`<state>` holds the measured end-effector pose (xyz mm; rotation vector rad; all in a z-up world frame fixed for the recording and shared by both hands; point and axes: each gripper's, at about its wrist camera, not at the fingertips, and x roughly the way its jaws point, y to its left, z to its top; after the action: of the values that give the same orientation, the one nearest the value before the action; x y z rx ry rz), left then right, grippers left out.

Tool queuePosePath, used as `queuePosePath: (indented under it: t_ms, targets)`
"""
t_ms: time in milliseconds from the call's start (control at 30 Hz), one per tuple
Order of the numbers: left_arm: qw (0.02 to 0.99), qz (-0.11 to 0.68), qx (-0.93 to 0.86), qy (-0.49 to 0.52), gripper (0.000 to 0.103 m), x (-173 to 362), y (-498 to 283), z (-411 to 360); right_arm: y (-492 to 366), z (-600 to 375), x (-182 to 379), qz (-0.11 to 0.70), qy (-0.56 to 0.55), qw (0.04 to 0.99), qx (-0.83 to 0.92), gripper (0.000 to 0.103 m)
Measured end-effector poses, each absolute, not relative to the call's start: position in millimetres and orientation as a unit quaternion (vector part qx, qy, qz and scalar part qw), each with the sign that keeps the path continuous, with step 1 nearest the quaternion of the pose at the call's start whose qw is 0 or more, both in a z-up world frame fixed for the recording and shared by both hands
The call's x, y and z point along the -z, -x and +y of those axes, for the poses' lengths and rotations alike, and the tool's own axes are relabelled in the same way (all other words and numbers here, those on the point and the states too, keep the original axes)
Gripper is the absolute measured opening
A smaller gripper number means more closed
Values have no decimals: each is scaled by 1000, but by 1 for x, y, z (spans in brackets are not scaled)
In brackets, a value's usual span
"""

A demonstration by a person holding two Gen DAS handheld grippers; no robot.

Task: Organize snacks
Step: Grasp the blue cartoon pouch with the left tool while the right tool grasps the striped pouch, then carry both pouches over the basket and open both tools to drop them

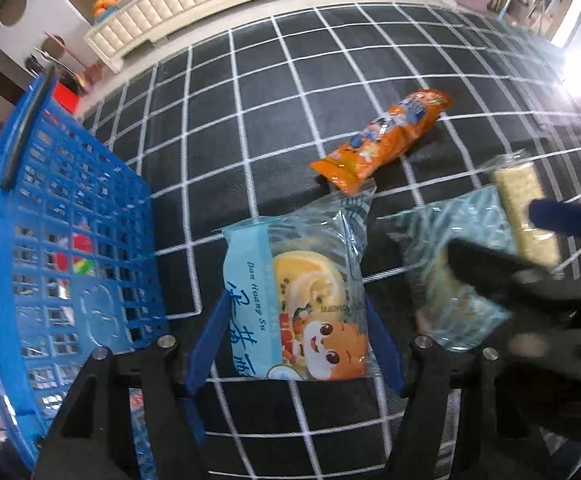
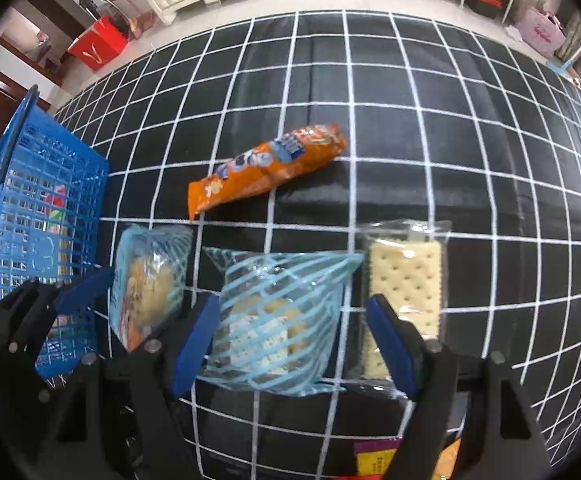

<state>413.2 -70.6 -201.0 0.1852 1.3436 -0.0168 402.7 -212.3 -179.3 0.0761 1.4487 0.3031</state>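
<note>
My left gripper (image 1: 294,344) is open around a light-blue pastry packet with a cartoon (image 1: 310,304) lying on the checked cloth; the packet also shows in the right wrist view (image 2: 146,280). My right gripper (image 2: 290,336) is open around a second light-blue striped pastry packet (image 2: 278,320), which is blurred in the left wrist view (image 1: 442,264). A cracker pack (image 2: 404,280) lies just right of it, beside the right finger. An orange snack stick packet (image 2: 266,168) lies further out. A blue basket (image 1: 50,248) stands at the left with some snacks inside.
The black cloth with a white grid (image 2: 450,120) covers the table. A yellow and purple packet (image 2: 374,458) lies under my right gripper at the near edge. A white cabinet (image 1: 194,4) and a red box (image 2: 98,44) stand beyond the table.
</note>
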Motion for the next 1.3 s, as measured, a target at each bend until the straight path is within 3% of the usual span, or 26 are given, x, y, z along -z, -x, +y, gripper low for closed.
queuePosePath:
  t_ms: [200, 433, 800, 1300]
  targets:
    - [776, 626, 30, -76, 62, 200, -410, -66, -399, -189, 189, 668, 8, 732, -135, 80]
    - [783, 615, 35, -89, 62, 196, -385, -70, -377, -181, 194, 651, 1, 744, -148, 59]
    - [801, 591, 75, -57, 61, 173, -344, -82, -341, -204, 136, 621, -31, 774, -125, 59]
    - [857, 508, 71, -44, 61, 54, -285, -35, -290, -179, 14, 544, -19, 826, -144, 59]
